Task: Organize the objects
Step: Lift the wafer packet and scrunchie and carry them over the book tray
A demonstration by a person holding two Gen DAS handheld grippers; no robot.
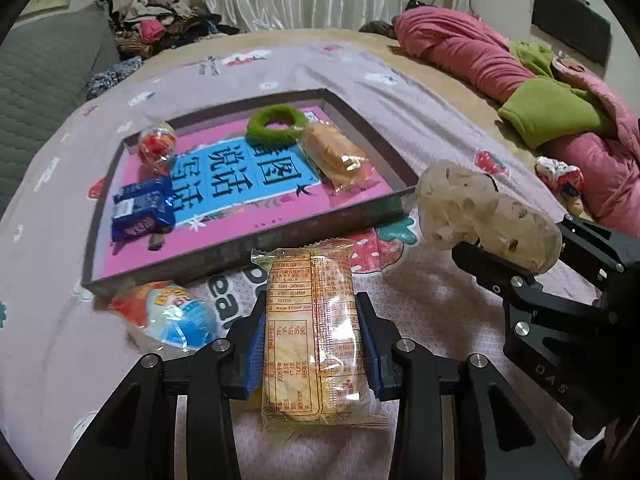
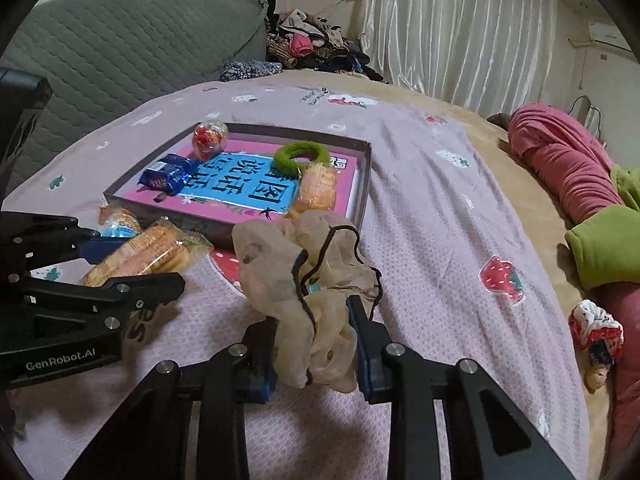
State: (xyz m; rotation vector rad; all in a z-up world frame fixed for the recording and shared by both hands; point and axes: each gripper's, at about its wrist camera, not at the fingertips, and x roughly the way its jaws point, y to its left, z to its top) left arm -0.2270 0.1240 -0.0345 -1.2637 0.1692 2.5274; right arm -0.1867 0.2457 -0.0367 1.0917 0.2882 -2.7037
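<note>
Blue-padded left gripper is clamping the clear-wrapped yellow cracker packet at six o'clock of the grey-rimmed shallow tray, while the right gripper is pinching the sheer beige scrunchie at the tray's four o'clock corner.

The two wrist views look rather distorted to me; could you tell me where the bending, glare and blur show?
Left wrist view: the tray edges bow outward, glare sits on the wrapper of the cracker pack clamped in the left gripper, and the scrunchie is slightly soft. Right wrist view: the bed curves like a dome, corners go black, the curtain shines brightly, and the right gripper pinches the scrunchie.
</note>
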